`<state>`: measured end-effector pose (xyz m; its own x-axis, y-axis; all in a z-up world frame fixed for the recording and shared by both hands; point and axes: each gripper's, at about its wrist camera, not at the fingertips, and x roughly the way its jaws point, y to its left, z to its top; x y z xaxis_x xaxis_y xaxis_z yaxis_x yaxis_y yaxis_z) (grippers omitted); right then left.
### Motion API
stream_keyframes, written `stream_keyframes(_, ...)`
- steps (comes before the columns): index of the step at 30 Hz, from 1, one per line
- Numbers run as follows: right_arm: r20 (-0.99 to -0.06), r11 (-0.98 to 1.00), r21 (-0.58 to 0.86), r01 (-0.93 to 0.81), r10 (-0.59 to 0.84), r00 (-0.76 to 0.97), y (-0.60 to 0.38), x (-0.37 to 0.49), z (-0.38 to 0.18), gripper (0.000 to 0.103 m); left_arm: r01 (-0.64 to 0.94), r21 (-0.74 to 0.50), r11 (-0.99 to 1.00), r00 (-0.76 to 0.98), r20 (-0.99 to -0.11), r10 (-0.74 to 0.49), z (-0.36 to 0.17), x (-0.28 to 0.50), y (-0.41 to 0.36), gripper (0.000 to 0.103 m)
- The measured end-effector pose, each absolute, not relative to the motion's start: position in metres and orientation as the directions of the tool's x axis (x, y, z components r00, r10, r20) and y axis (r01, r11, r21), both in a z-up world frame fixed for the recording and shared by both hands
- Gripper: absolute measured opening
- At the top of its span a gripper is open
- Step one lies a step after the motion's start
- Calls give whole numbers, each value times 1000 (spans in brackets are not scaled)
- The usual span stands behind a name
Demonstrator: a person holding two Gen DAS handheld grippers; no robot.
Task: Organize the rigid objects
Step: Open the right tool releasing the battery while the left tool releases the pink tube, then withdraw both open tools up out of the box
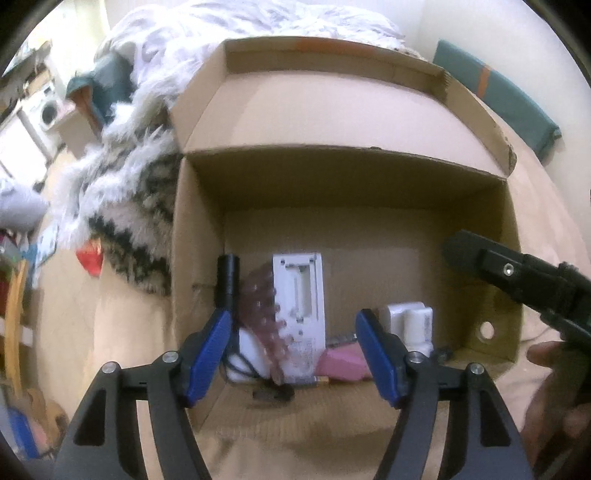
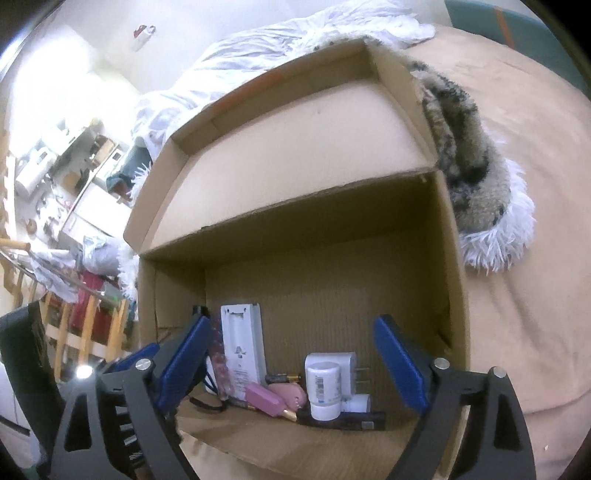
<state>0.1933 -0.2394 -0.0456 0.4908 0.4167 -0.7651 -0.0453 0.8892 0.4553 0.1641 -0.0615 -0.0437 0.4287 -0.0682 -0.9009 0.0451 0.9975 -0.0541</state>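
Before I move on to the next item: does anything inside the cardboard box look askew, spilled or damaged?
Nothing is spilled or visibly damaged. The cardboard box holds items crowded along its near wall: a white remote lying back-side up, a pink bar-shaped item, and a white bottle standing beside a white plug adapter. It is crowded but orderly.

A bed covered by a tan sheet (image 2: 524, 155) is carrying everything. An open cardboard box (image 1: 332, 122) is sitting on it, lid flap lying back. A shaggy white-and-dark fur throw (image 2: 476, 192) is lying on the sheet against the box's side, and a rumpled white duvet (image 1: 229, 26) is bunching behind the box
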Motion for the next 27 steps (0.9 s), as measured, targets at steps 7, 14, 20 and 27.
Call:
stream_keyframes(7,-738,881,472,-23,409,536,-249,180,-32,103,-14,-68,998,467,-883,-54,-9,149,-39,67)
stream_keyframes(14,-754,881,471,-46,430,496,-243,154,-7,103,-73,-88,993,447,-893,-46,9,136,-11,67)
stream_keyframes(20,-751,896,434,-93,417,511,-237,121,13,103,-95,-37,995,496,-868,15,26,107,1,67)
stream_keyframes(27,-741,924,365,-111,360,567,-236,78,23,103,-69,29,997,554,-830,62,30,62,0,83)
